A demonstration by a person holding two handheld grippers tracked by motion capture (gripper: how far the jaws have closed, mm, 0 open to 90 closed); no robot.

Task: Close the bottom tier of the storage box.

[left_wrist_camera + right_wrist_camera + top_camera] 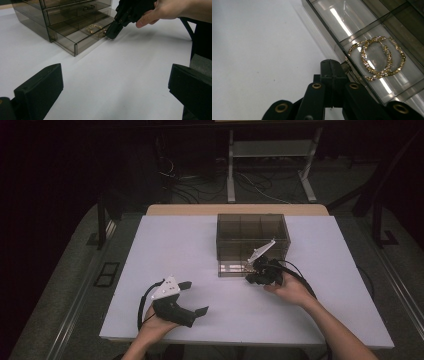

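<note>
A smoked, see-through plastic drawer box [253, 236] with flat walls and square corners is set on the white, matte tabletop [190, 250], toward the far side and a little right of the middle; its bottom drawer [75, 37] is drawn out toward the near side, and thin partitions are seen dividing it into compartments; a pair of gold hoop earrings [378, 57], round, thin and finely beaded so that they glitter, is laid overlapping on the drawer's glossy floor, in the compartment at its right end; strip lights are reflected in that floor. The right tongs [251, 270], black, hard and angular with brass-ringed screw holes, are held by the right hand [292, 290] at the near right corner of the open drawer; their jaws are pressed fully together with nothing gripped between them, and their tips are placed at the drawer's front wall, just beside the earrings; whether the wall is actually touched cannot be told. The left tongs [197, 297], of the same black plastic with a grey three-cornered plate on top, are held by the left hand [157, 322] low over the near left part of the tabletop, well apart from the box; their blocky jaws are spread wide and nothing is held in them.
</note>
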